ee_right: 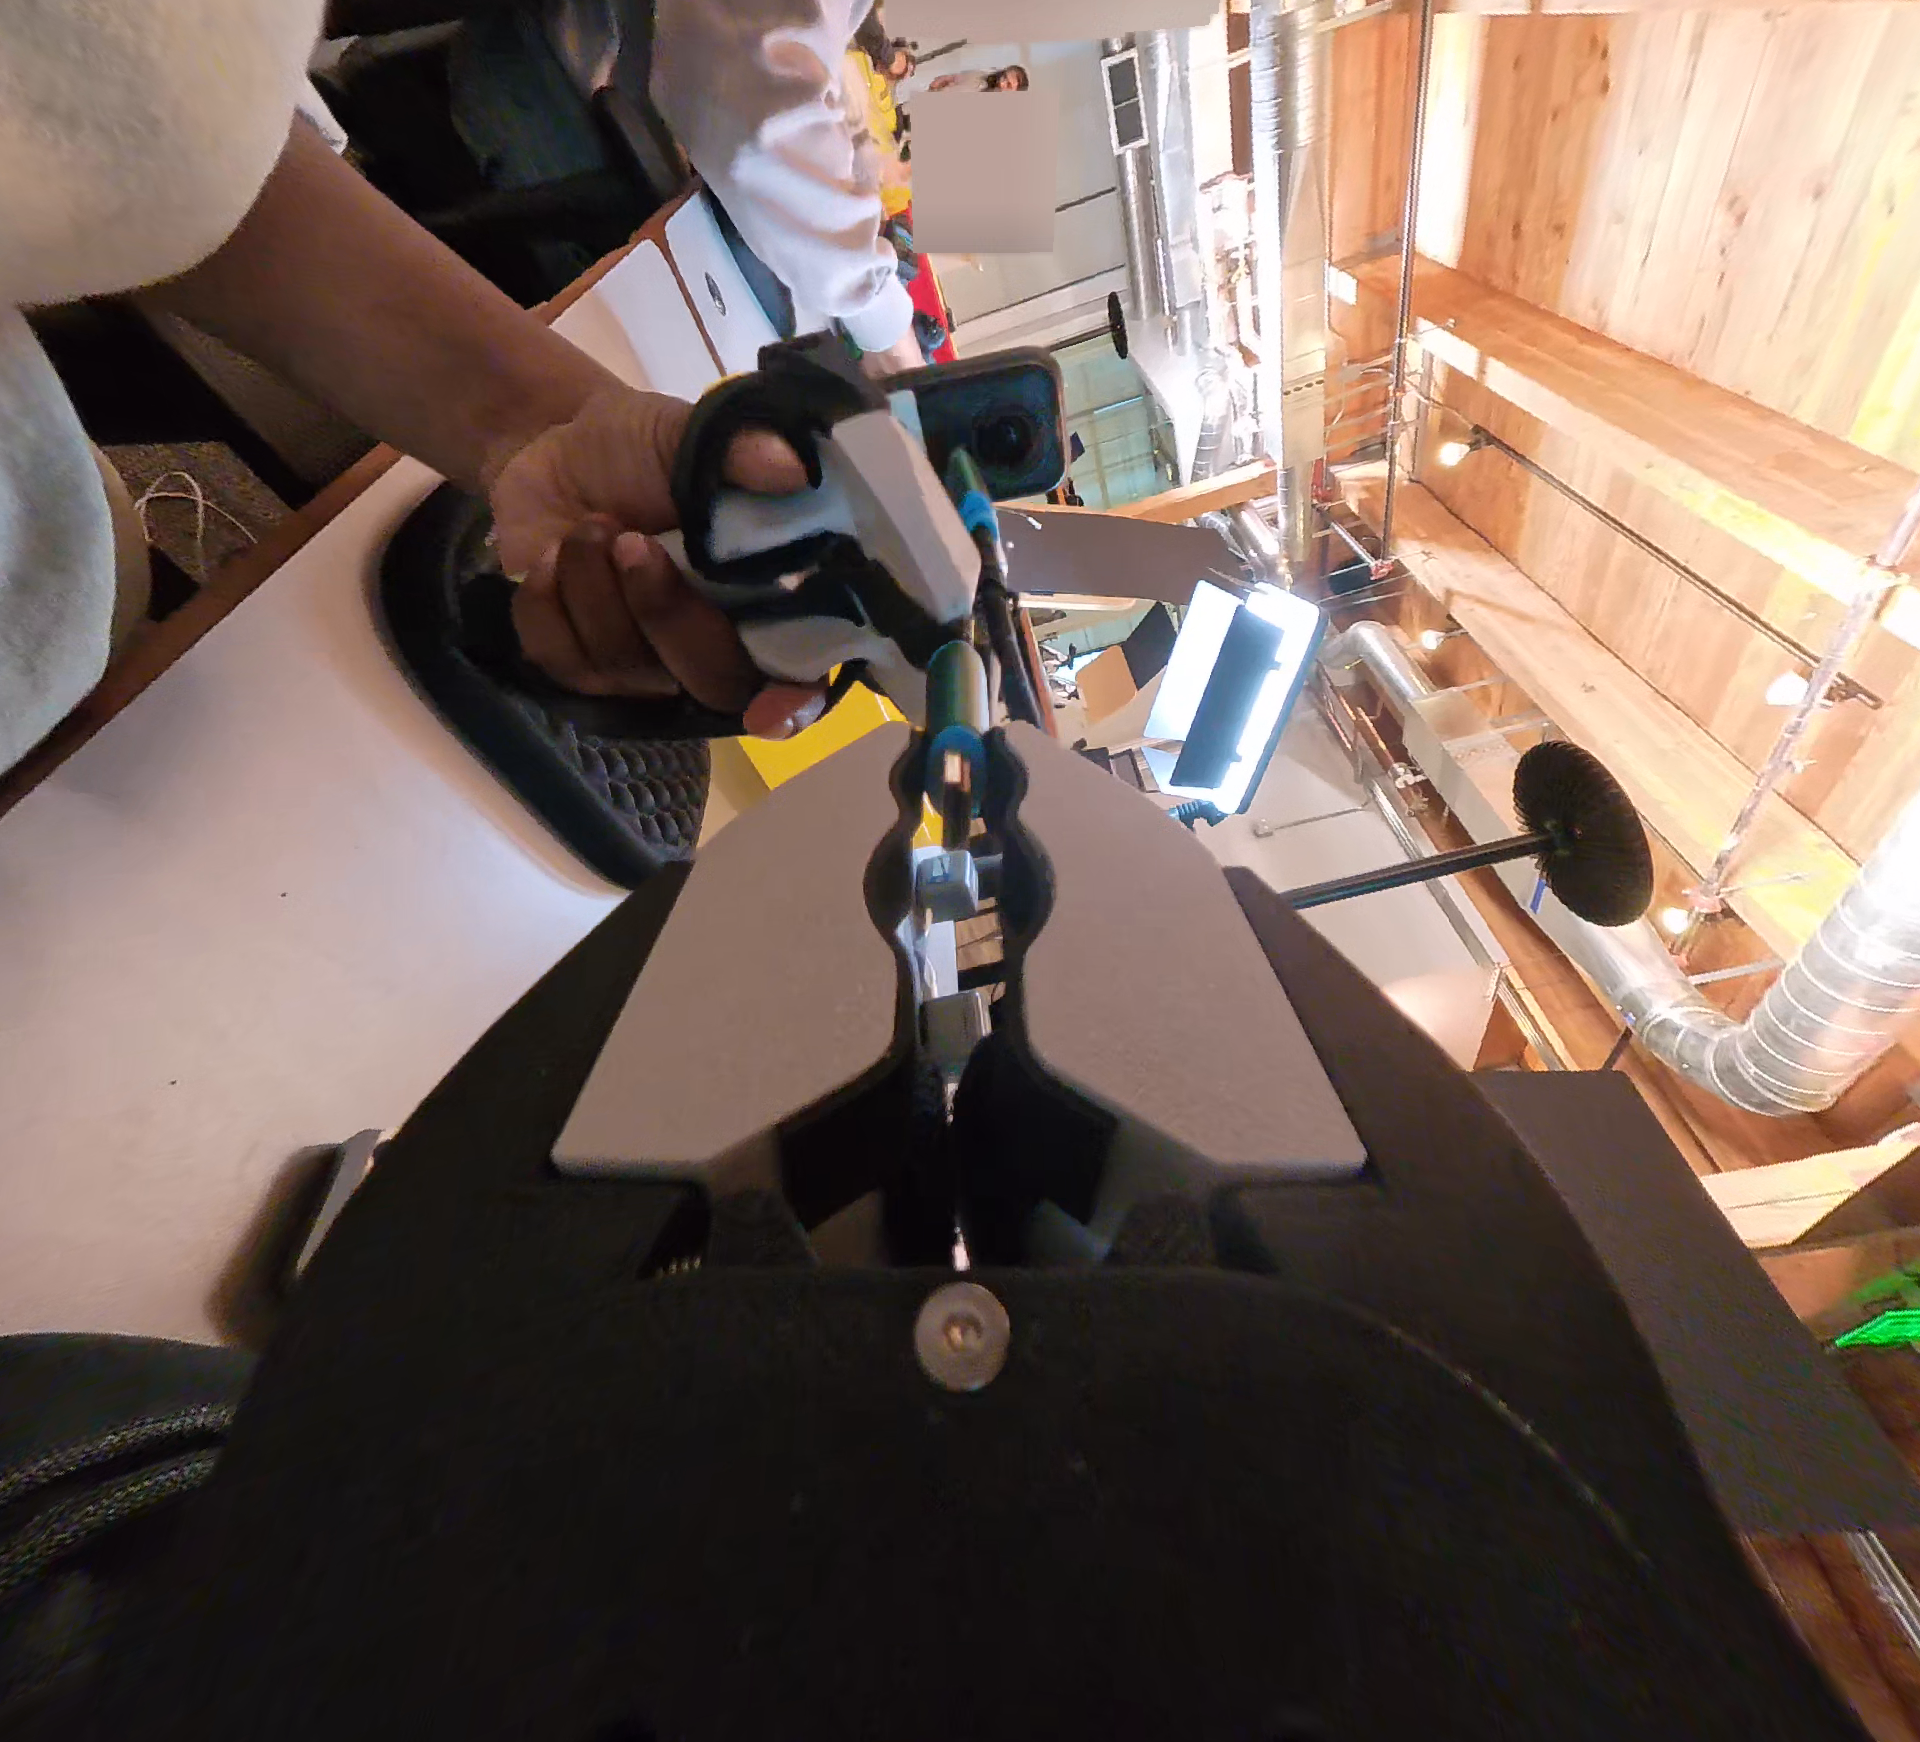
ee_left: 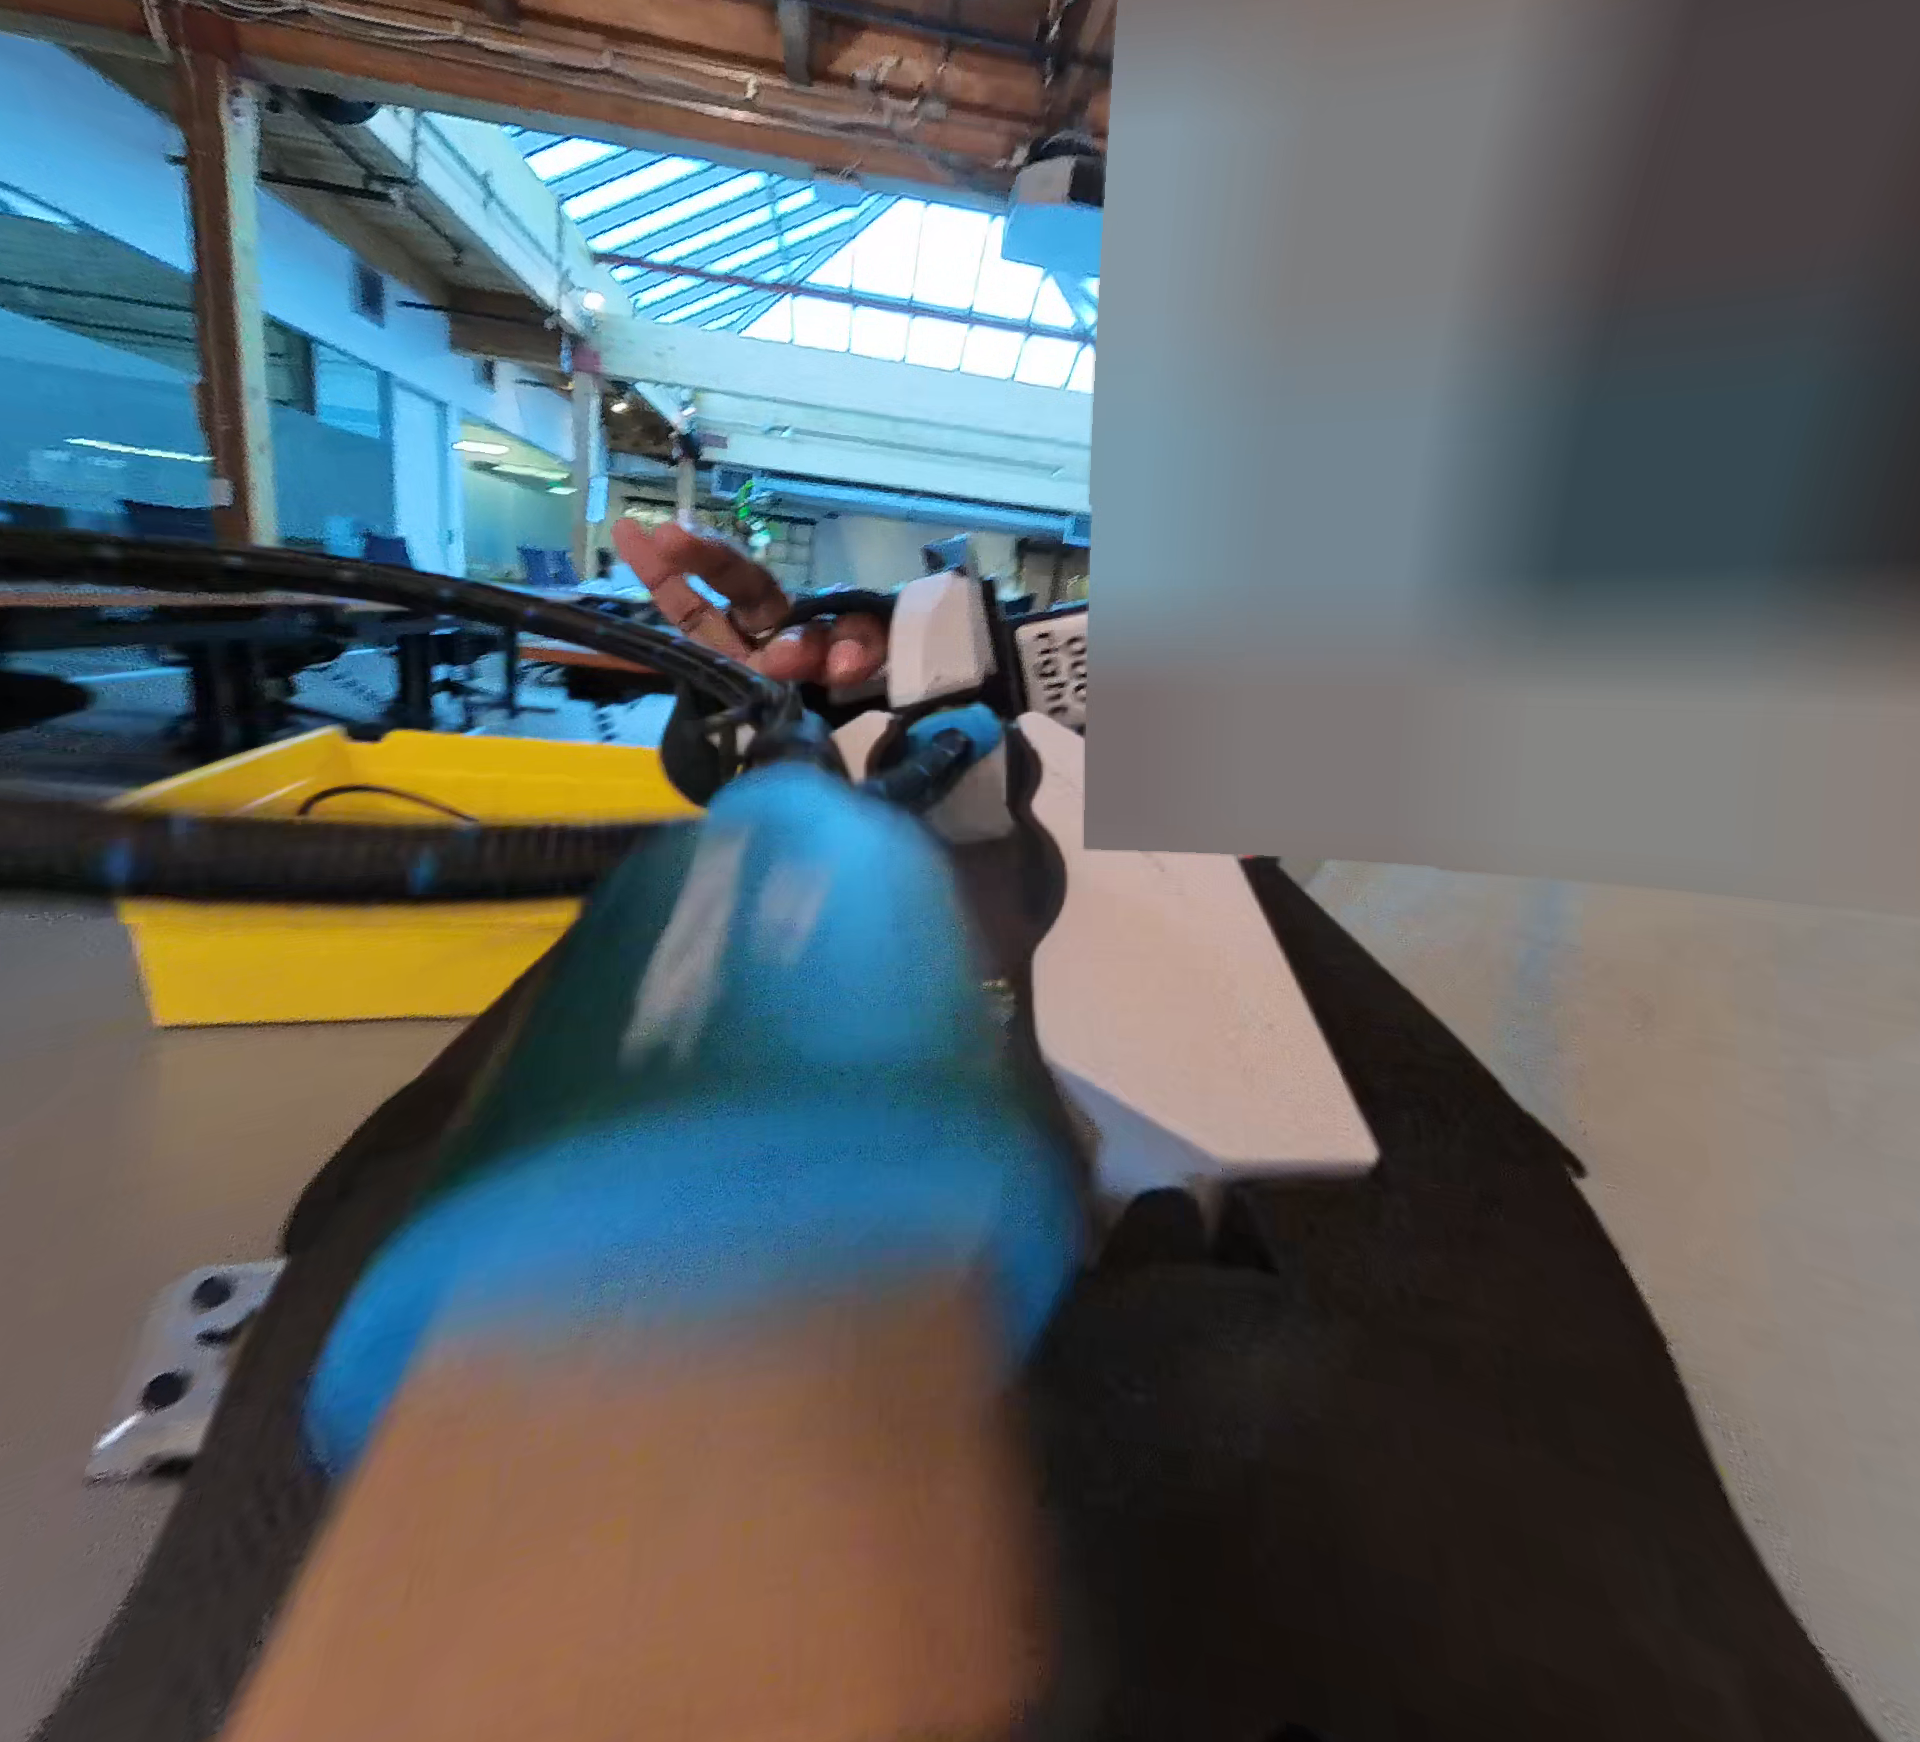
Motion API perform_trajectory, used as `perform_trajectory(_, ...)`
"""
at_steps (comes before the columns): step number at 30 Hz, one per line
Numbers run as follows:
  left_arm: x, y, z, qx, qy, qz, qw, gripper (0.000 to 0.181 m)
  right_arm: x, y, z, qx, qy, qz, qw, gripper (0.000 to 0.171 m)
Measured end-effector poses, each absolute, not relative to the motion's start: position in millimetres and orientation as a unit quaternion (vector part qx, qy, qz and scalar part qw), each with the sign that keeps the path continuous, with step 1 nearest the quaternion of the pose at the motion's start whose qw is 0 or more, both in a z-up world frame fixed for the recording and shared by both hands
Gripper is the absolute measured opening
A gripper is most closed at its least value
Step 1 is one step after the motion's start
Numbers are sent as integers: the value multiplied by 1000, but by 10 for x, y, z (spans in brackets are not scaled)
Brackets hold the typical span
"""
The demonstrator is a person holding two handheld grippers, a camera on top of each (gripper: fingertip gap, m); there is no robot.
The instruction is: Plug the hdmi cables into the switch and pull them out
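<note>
My left gripper (ee_left: pixel 883 819) is shut on a blue HDMI plug (ee_left: pixel 748 1017) that fills the middle of the left wrist view, blurred. Its white right finger (ee_left: pixel 1195 1017) shows; the left finger is hidden behind the plug. My right gripper (ee_right: pixel 954 757) is shut on another blue plug (ee_right: pixel 951 778) between its black wavy pads. The two grippers meet tip to tip above the table. The right gripper (ee_left: pixel 940 757) shows farther off in the left wrist view, and the left gripper (ee_right: pixel 935 653), held by a hand, shows in the right wrist view. I cannot make out the switch.
A yellow bin (ee_left: pixel 343 954) stands on the grey-white table (ee_right: pixel 208 965) behind the plugs. Black braided cables (ee_left: pixel 312 845) loop over the bin to the left. A metal bracket (ee_left: pixel 177 1360) lies at the lower left. A person's hand (ee_right: pixel 603 570) and forearm are close by. The grippers are tip to tip, or close to it.
</note>
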State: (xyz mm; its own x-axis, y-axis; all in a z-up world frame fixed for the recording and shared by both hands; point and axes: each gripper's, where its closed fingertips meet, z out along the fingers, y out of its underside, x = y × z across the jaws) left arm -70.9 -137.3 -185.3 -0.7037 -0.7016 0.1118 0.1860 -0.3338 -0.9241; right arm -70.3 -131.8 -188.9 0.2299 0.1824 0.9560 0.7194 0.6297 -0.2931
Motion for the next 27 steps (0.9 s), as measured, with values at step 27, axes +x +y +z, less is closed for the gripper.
perform_trajectory(27, -611, -1349, -1986, -301, 554, -697, 341, 21, -662, -1226, -1982, -418, -591, -211, 656, 12)
